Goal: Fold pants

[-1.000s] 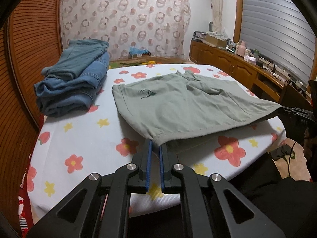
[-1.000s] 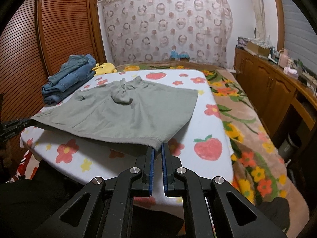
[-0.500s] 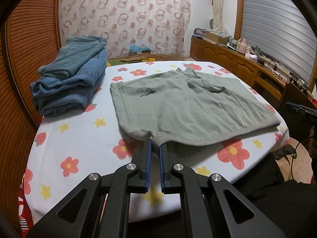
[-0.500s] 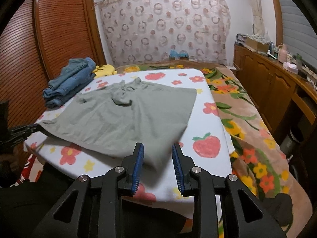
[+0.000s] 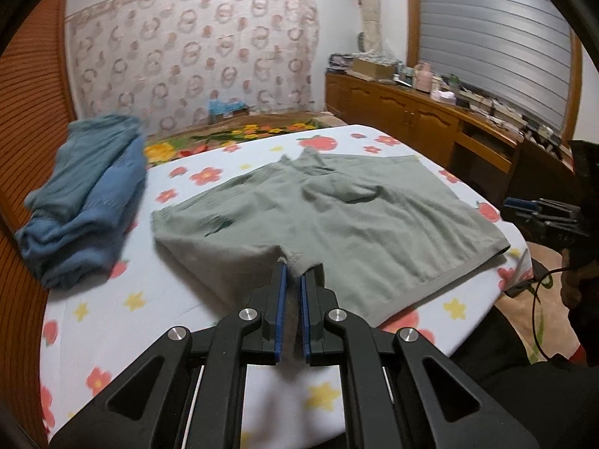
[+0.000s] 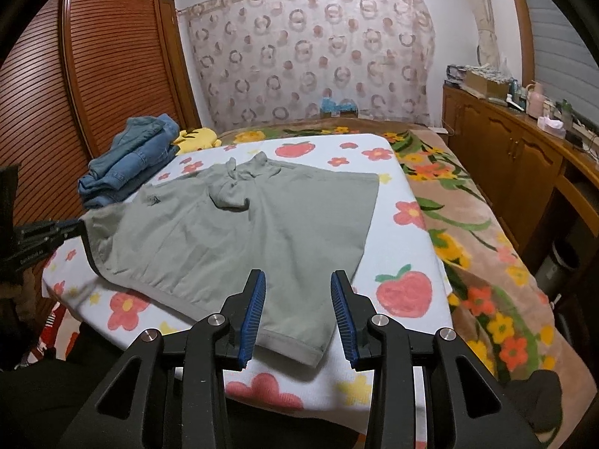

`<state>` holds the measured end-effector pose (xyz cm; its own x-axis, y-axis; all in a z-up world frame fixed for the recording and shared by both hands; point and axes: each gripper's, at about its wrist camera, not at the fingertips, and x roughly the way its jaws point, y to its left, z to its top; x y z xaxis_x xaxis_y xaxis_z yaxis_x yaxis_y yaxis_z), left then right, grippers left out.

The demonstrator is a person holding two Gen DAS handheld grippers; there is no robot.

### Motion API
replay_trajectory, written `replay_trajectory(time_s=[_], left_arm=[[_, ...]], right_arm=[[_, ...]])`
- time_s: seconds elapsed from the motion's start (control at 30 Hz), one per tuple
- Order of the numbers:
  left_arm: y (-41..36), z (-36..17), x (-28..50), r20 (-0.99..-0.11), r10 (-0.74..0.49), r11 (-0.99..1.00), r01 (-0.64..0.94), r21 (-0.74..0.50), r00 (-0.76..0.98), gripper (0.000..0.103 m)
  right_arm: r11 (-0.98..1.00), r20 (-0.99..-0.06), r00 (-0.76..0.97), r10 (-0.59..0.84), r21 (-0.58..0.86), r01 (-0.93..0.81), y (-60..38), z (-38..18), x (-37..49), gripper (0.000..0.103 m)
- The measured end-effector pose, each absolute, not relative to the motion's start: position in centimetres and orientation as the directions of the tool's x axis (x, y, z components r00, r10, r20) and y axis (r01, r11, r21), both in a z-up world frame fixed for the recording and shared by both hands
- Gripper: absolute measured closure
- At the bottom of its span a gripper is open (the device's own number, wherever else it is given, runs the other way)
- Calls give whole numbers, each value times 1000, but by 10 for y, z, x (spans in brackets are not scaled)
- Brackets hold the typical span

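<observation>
since a second ago the right gripper (image 6: 298,312) has let go of its corner of the waistband and spread its blue pads wide, while the left gripper (image 5: 293,301) has kept its pinch and lifted its corner higher

going left to right: a folded stack of blue denim jeans (image 5: 80,202) sits at the far left of the white table cover printed with red flowers (image 5: 112,307), well apart from the work. just right of it lie the soft sage-green cotton shorts (image 5: 337,224), spread flat across the middle of the table, waistband nearest the person and leg hems pointing away toward the patterned curtain. the left gripper is clenched on the near-left corner of the waistband, and the cloth there puckers up off the table. the right gripper hangs released above the near-right corner of the shorts (image 6: 243,232), which lies flat between and under its pads, nothing held

what the coming move turns on: the long axis of the shorts runs left to right along the waistband, and only the left side is held. a lengthwise fold would likely carry that lifted left corner rightward, over onto the free right leg. the left gripper is the nearer one for that; the right seems better placed to pin or receive the edge
</observation>
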<state>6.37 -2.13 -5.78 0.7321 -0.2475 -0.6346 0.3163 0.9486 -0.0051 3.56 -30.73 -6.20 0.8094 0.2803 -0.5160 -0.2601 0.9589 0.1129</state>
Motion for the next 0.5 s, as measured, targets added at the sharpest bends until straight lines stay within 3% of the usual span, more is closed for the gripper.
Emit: replay_trajectory(time_s=[0.5], left_arm=[[-107,-28,93,-636,-376,861,508,29,674,95]], right_arm=[[962,-519,810,274,136,-239,-315,-60,40,65]])
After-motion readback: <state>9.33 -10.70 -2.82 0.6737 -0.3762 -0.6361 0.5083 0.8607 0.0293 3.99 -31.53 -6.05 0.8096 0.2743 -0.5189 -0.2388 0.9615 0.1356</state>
